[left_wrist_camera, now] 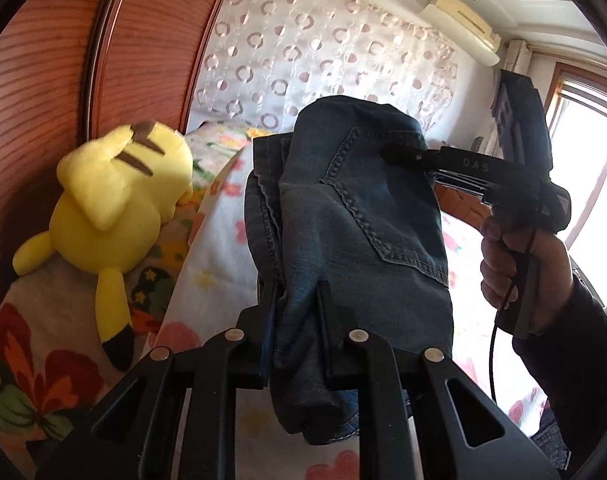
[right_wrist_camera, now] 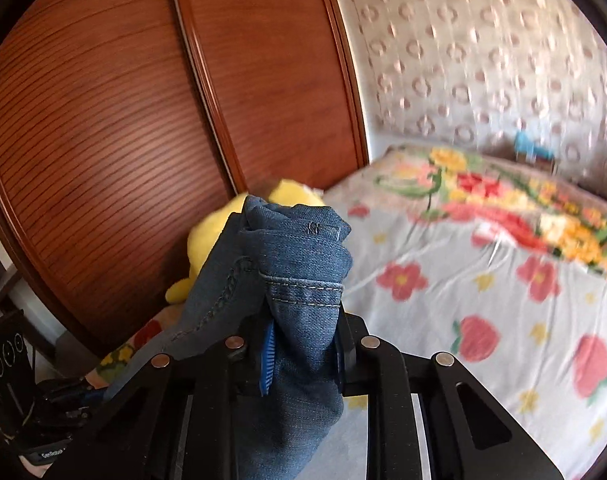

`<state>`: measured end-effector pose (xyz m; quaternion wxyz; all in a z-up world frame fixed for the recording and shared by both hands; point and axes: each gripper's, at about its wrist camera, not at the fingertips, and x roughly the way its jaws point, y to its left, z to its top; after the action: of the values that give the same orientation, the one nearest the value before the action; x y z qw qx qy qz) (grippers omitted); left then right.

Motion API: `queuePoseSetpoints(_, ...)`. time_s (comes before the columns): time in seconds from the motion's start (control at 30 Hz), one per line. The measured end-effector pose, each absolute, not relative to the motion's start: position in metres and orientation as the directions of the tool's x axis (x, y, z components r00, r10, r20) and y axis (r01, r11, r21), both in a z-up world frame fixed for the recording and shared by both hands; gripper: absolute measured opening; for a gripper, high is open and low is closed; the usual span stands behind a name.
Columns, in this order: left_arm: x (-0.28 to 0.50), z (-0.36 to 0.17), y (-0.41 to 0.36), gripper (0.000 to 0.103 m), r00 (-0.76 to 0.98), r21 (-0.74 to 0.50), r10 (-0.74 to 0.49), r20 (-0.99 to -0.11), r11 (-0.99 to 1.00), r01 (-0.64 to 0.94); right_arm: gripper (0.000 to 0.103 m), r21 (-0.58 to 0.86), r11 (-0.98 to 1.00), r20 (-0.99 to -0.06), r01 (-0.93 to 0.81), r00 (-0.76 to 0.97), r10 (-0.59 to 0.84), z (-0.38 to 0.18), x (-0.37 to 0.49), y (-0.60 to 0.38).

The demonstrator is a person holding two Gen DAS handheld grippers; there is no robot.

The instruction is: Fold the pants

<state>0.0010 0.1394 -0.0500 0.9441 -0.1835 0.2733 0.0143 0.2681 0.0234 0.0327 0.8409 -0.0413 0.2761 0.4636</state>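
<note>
Denim pants [left_wrist_camera: 343, 216] – pinched between fingers [left_wrist_camera: 269, 300]

A bedroom in a home is shown. A bed [right_wrist_camera: 483, 280] is covered with a flowered sheet, and a yellow plush toy [left_wrist_camera: 107, 208] is laid on it beside a wooden wardrobe [right_wrist_camera: 123, 120]. An air conditioner [left_wrist_camera: 463, 20] is fixed high up near a window [left_wrist_camera: 587, 168].
</note>
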Motion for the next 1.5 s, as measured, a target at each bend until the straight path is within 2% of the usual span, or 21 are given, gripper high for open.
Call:
queuePoseSetpoints(0.2,0.007,-0.029,0.137,0.019,0.875,-0.317,-0.069,-0.48,0.943,-0.099,0.022,0.159,0.574,-0.45,-0.803,0.458,0.767,0.044,0.264,0.005)
queuePoseSetpoints(0.43,0.023,-0.022,0.134,0.018,0.881,-0.28,-0.071,-0.468,0.957,-0.072,0.022,0.148,0.59,-0.431,-0.793,0.485,0.761,0.046,0.265,0.005)
queuePoseSetpoints(0.87,0.061,-0.023,0.147,0.018,0.869,-0.27,-0.07,-0.49,0.96,-0.076,0.022,0.134,0.586,-0.438,-0.799,0.483,0.758,0.048,0.286,0.024)
queuePoseSetpoints(1.23,0.123,-0.014,0.184,0.018,0.856,-0.226,-0.043,-0.515,0.97,-0.087,0.022,0.157,0.59,-0.454,-0.792,0.473,0.755,0.045,0.356,0.064)
queuePoseSetpoints(1.5,0.175,-0.027,0.207,0.018,0.813,-0.173,-0.03,-0.581,0.981,-0.087,0.023,0.154,0.605,-0.492,-0.781,0.47,0.733,0.029,0.41,0.1)
